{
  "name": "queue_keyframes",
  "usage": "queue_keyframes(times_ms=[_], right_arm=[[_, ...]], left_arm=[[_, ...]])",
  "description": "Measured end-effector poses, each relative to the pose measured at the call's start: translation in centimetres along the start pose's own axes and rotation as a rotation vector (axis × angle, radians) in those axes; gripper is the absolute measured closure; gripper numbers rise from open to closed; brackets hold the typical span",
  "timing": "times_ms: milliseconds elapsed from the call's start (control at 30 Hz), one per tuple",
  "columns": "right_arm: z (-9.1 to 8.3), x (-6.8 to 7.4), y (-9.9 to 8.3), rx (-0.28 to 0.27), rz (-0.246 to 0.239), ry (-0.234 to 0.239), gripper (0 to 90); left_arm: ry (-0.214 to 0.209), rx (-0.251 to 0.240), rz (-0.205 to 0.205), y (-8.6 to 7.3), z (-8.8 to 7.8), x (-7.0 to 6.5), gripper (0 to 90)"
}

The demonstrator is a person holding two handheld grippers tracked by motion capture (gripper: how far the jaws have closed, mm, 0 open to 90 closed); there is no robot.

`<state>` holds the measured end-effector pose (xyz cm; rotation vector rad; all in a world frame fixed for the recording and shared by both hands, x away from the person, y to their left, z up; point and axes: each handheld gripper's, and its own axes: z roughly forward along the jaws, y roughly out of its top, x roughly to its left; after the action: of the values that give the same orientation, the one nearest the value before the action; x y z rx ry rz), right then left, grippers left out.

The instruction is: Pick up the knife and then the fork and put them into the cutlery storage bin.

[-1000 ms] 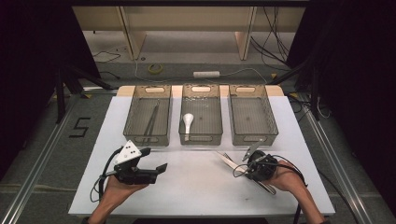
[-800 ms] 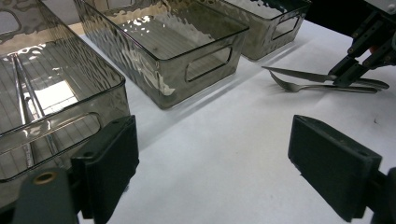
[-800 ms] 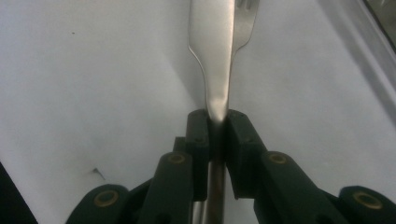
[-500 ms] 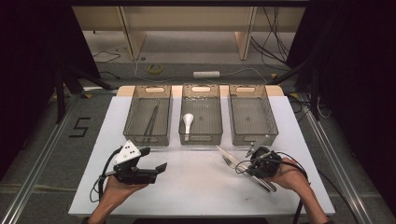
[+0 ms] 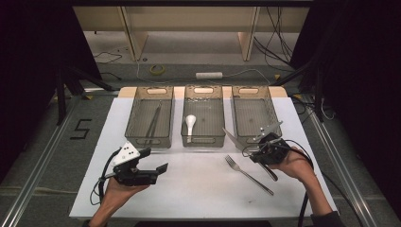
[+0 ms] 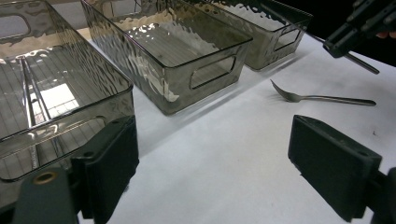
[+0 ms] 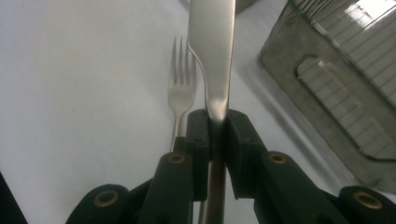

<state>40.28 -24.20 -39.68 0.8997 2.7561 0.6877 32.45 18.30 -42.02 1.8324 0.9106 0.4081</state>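
Three smoky clear bins are sitting side by side across the far half of the white table [image 5: 198,189] — the left bin [image 5: 138,137] is holding a pair of long dark sticks [image 5: 153,124], the middle bin [image 5: 204,141] a white spoon [image 5: 189,124], and the right bin [image 5: 253,113] is showing nothing inside. The right gripper [image 7: 217,119] is clamping its jaws tight on a table knife [image 5: 235,140], which is hanging clear of the table just in front of the right bin, blade pointing toward the middle bin, with a fork [image 5: 248,174] lying on the table just beneath it. The left gripper [image 5: 156,163] is resting near the table's front left with its jaws spread wide and gripping nothing — the left bin is just ahead of it.
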Motion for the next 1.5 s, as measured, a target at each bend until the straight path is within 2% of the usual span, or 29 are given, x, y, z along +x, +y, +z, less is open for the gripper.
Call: queue_keyframes(times_ms=[333,600,700,1033,1300,1500], right_arm=[[-1.4,-2.2,2.9,-0.083,0.051,-0.019,80.9],[-1.9,-3.6,4.4,-0.098,0.076,-0.034,80.9],[-2.1,-4.5,5.3,-0.113,0.086,-0.048,80.9],[-2.1,-6.5,7.2,-0.138,0.139,-0.074,80.9],[-1.4,-7.8,7.8,-0.149,0.188,-0.092,80.9],[-0.9,-9.3,8.0,-0.159,0.243,-0.108,80.9]], left_arm=[[0.004,-0.004,-0.004,0.0,-0.1,0.1,15.5],[0.003,-0.011,-0.013,0.0,-0.1,0.2,15.5],[0.004,-0.012,-0.013,0.0,-0.1,0.2,15.5],[0.007,-0.023,-0.021,0.1,-0.2,0.3,15.5],[0.007,-0.026,-0.02,0.1,-0.2,0.3,15.5],[0.009,-0.023,-0.016,0.0,-0.2,0.3,15.4]])
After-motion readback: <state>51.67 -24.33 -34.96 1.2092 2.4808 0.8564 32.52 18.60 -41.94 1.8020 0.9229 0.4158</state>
